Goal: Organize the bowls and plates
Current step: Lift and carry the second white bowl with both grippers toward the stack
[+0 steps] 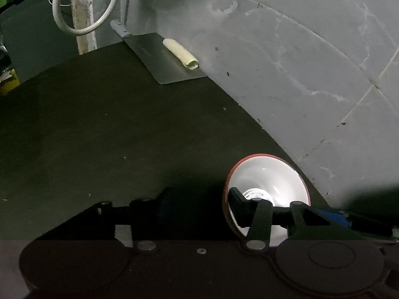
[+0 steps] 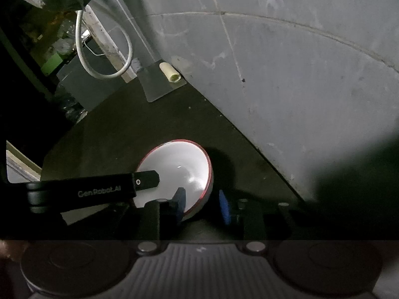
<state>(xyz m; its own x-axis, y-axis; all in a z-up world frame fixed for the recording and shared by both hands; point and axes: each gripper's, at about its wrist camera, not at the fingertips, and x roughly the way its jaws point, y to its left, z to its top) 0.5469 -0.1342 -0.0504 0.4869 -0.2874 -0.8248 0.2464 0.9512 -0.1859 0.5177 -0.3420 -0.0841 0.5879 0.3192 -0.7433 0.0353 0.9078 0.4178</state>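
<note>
1. Nearest the lenses are my own fingers. The left gripper (image 1: 199,196) stands wide open, with one finger outside the bowl (image 1: 266,182) on its left and the other reaching over the rim into the white inside.
2. My right gripper (image 2: 202,203) is also open. One blue pad (image 2: 180,200) is inside the bowl and the other is outside on the right, so the wall passes between them. I see a gap on the outer side, so I judge nothing is clamped yet. I cannot tell whether the inner pad already touches the glaze.
3. From the right wrist view, my left finger (image 2: 99,189) comes in from the left and its tip lies over the bowl's interior, opposite my right pads.
4. That bowl, white inside with a red rim, sits on the dark counter (image 1: 99,124) near the grey tiled wall (image 1: 299,62) on the right. It looks tipped rather than level, though the fisheye may exaggerate this.
5. I judge it to be glazed ceramic: rigid, moderately heavy, smooth enough to slip, and likely to chip if knocked against the wall or dropped.
6. The rim is the place to hold, one pad inside and one outside, pushed well down the wall so the flare cannot slide out.
7. Far off at the back, a cleaver (image 1: 159,57) lies flat with a cream roll (image 1: 180,53) on its blade, well apart from my work.
</note>
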